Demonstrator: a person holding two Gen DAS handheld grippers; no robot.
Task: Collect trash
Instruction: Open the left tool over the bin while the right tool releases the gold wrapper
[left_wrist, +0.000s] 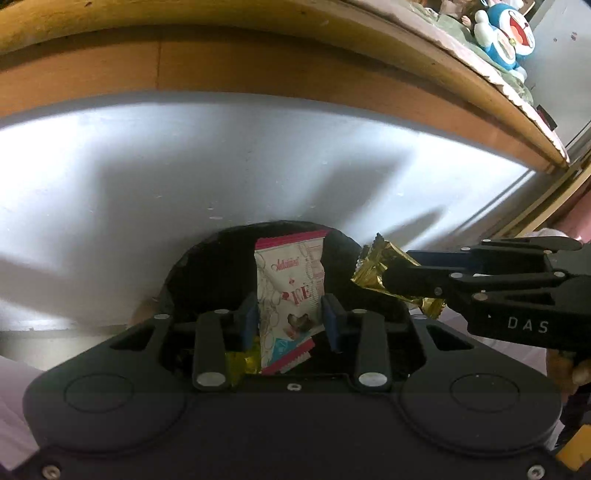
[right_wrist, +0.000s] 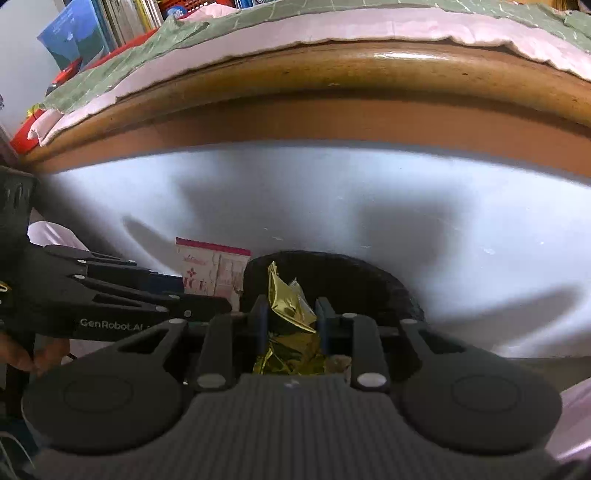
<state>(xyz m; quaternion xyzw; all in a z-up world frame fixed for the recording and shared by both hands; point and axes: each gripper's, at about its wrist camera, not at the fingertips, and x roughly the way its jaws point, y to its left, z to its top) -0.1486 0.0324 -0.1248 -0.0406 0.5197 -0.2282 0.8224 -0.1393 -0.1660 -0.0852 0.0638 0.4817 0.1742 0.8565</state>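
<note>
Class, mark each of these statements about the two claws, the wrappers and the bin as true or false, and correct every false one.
1. The left claw holds a white and pink wrapper. True.
2. The right claw is empty. False: it grips a gold foil wrapper.
3. Both wrappers hang over a black bin. True.
4. The bin stands on the wooden table. False: it sits below the table's edge.

Both grippers hang side by side over the bin (left_wrist: 207, 258), which stands on the floor under the table's front edge (left_wrist: 258, 48). The left gripper (left_wrist: 290, 314) has the snack packet (left_wrist: 290, 291) between its fingers, the right gripper (right_wrist: 290, 317) the foil wrapper (right_wrist: 288, 306) (more foil lies in the bin below).
</note>
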